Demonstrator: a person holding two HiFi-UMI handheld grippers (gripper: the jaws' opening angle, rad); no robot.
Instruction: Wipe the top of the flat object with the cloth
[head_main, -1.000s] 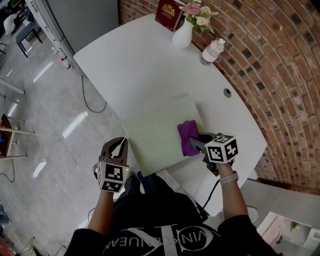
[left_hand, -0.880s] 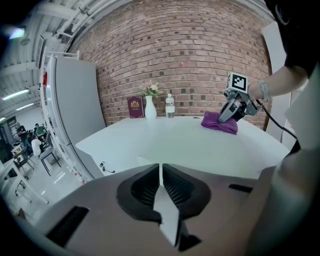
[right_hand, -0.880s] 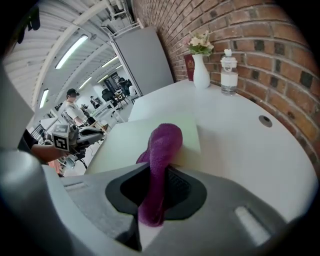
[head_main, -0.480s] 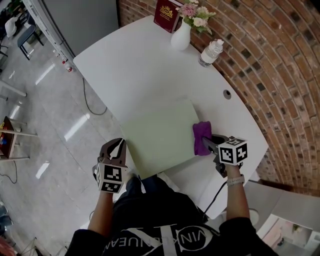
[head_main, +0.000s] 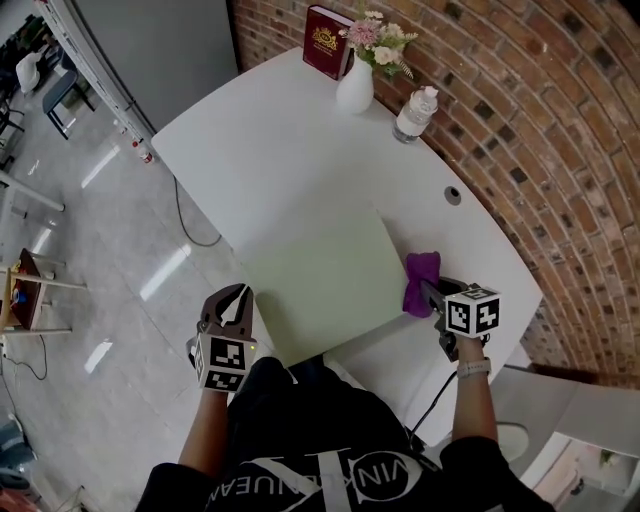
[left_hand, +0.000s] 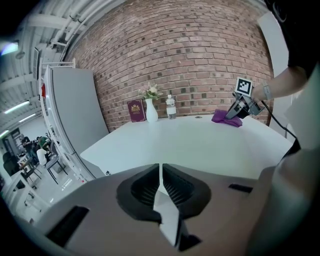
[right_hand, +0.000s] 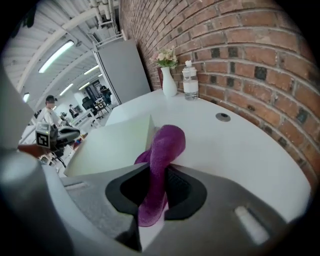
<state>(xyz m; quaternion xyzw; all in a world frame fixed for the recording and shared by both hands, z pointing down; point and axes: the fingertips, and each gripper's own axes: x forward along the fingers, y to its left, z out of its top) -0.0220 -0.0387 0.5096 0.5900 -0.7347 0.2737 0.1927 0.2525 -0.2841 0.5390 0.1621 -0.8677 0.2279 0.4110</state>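
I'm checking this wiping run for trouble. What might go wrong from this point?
1. The purple cloth in the right claw lies on the white table, beside the right edge of the pale green flat sheet. A return stroke may catch that edge and lift or shove the sheet.
2. The left claw, shut and empty, hovers off the sheet, so nothing pins it.
3. The cloth is bunched, so it may wipe only a narrow strip.

Right gripper (right_hand: 159, 175) jaws clamped on purple cloth (right_hand: 166, 145), which bunches up at the brick-wall (right_hand: 240, 55) edge of the pale green board (right_hand: 112, 145) on the white table (right_hand: 240, 155). Past the board's far end: flower vase (right_hand: 169, 84), water bottle (right_hand: 190, 82) just beside it
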